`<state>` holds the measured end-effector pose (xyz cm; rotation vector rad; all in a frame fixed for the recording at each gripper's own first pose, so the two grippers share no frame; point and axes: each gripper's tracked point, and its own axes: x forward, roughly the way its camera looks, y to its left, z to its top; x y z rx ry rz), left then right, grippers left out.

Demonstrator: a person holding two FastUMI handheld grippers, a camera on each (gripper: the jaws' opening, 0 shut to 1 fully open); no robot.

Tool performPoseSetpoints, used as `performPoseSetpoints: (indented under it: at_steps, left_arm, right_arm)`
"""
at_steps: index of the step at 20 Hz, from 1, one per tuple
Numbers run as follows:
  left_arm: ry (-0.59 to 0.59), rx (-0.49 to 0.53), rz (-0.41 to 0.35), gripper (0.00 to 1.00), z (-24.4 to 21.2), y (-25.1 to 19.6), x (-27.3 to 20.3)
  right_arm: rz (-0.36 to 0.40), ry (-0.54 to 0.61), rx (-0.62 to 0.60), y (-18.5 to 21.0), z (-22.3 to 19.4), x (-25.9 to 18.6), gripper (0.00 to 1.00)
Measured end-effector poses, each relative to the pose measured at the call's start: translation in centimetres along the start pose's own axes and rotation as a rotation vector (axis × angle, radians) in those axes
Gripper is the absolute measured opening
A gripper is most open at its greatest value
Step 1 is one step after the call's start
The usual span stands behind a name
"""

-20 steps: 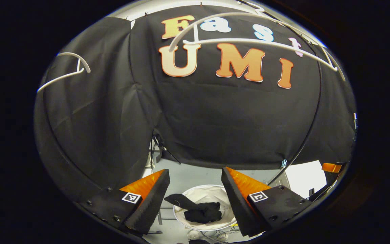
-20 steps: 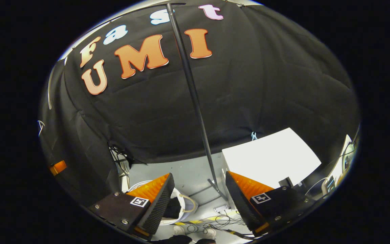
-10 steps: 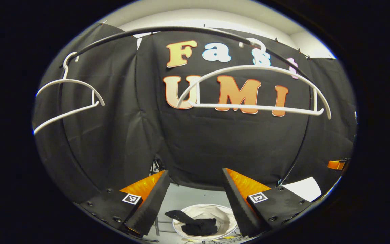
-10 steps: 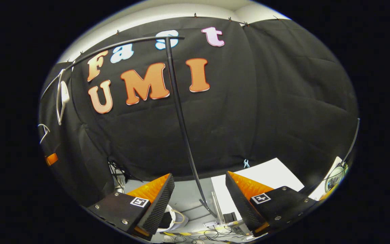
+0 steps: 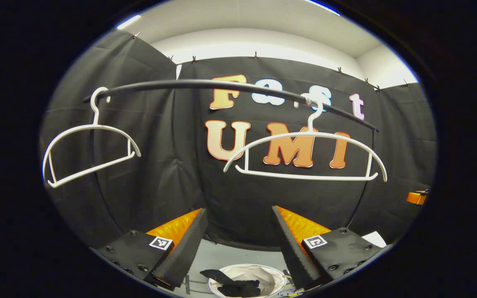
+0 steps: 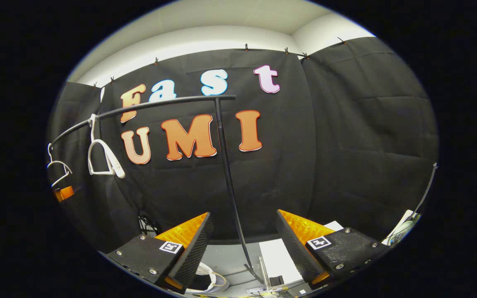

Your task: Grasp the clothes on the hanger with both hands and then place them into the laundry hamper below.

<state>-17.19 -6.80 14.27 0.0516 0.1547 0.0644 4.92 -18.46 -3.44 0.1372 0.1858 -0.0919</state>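
Both hangers [image 5: 304,157] hang bare. Dark clothes [image 5: 234,286] lie in the hamper [image 5: 273,277], at 6 o'clock beneath the left hand-held gripper [image 5: 238,244], the nearer one, spread and empty. Right hand-held gripper [image 6: 242,248] likewise spread, empty.

This is a staged recording booth, not a real home. Black cloth [image 5: 147,165] is hung as walls and is fixed along its top edge with small clips [image 6: 246,46], and plain white wall and ceiling [image 5: 255,25] show above it. A black clothes rail [image 5: 230,86] on a thin pole [image 6: 228,174] stands in front of the cloth and carries white plastic hangers [image 5: 304,157]. On the grey floor [image 6: 230,258] lie loose cables [image 6: 259,289], beside a white laundry hamper [image 5: 278,278].
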Motion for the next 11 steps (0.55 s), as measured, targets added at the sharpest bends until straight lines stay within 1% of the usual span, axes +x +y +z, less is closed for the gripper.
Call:
performPoseSetpoints:
  at_steps: [1, 3, 4, 5, 6, 9, 11]
  left_arm:
    - [-0.023, 0.005, 0.014, 0.97, 0.6, 0.5, -0.2]
    - [-0.033, 0.001, 0.031, 0.97, 0.9, 1.0, -0.6]
    - [-0.036, -0.005, 0.032, 0.94, 1.1, 1.1, -0.8]
    - [-0.039, -0.01, 0.033, 0.94, 1.1, 1.2, -0.9]
    - [-0.04, -0.013, 0.038, 0.94, 1.1, 1.4, -1.2]
    - [-0.049, -0.007, 0.055, 0.94, 1.5, 1.7, -1.5]
    - [-0.055, -0.011, 0.051, 0.94, 1.6, 1.5, -1.6]
  right_arm:
    - [0.0, -0.02, -0.003, 0.0, 0.7, -0.3, 0.94]
    - [0.009, -0.052, 0.001, 0.2, 1.9, -0.9, 0.94]
    - [0.017, -0.061, -0.002, 0.5, 2.1, -1.2, 0.94]
    - [0.018, -0.066, -0.008, 0.4, 2.3, -1.5, 0.92]
    - [0.02, -0.073, -0.017, 0.4, 2.3, -1.6, 0.94]
    - [0.038, -0.074, -0.02, 0.9, 2.3, -2.0, 0.94]
    - [0.044, -0.08, -0.024, 1.0, 2.4, -1.9, 0.94]
